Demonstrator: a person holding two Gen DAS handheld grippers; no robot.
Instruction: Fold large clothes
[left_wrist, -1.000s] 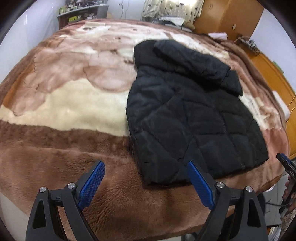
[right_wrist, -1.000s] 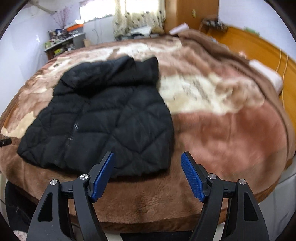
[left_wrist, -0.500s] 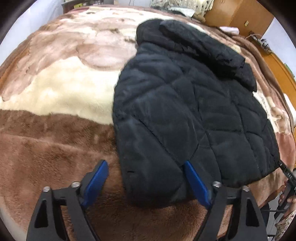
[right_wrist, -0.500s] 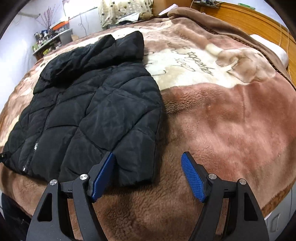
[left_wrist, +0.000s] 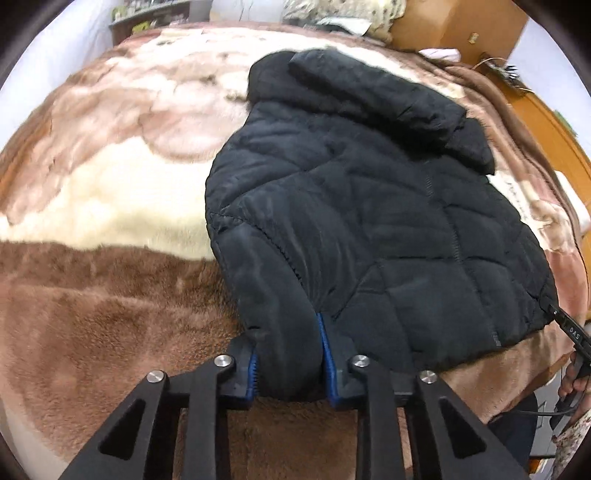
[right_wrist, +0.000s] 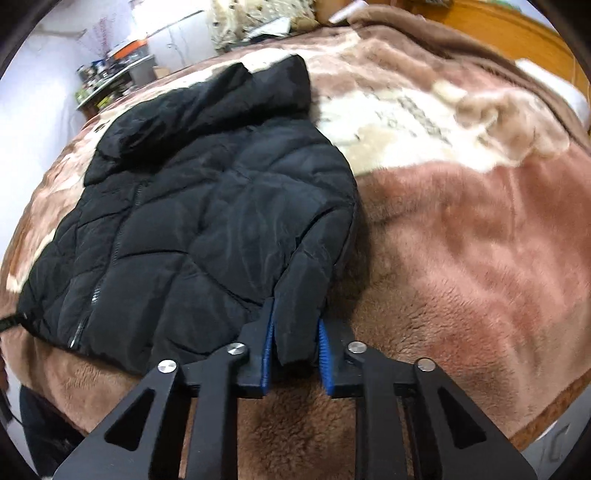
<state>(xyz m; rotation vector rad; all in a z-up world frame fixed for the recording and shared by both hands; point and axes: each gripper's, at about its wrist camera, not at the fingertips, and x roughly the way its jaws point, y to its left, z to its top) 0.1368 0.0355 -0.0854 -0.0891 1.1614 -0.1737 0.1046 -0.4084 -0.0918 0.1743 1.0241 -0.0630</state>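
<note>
Okay, both jaws have just been closing, so the left gripper (left_wrist: 288, 363) and right gripper (right_wrist: 294, 350) each pinch a cuff of the black jacket (left_wrist: 369, 206) lying flat on the bed (left_wrist: 92, 295), ready to fold.

- One black quilted jacket (left_wrist: 369, 206), lying on the blanket.
- One brown and cream plush blanket (left_wrist: 110, 206), covering the bed.
- Two grippers: left gripper (left_wrist: 290, 365), right gripper (right_wrist: 295, 349).
- One white pillow (right_wrist: 554, 85) at the blanket's far right edge.
</note>
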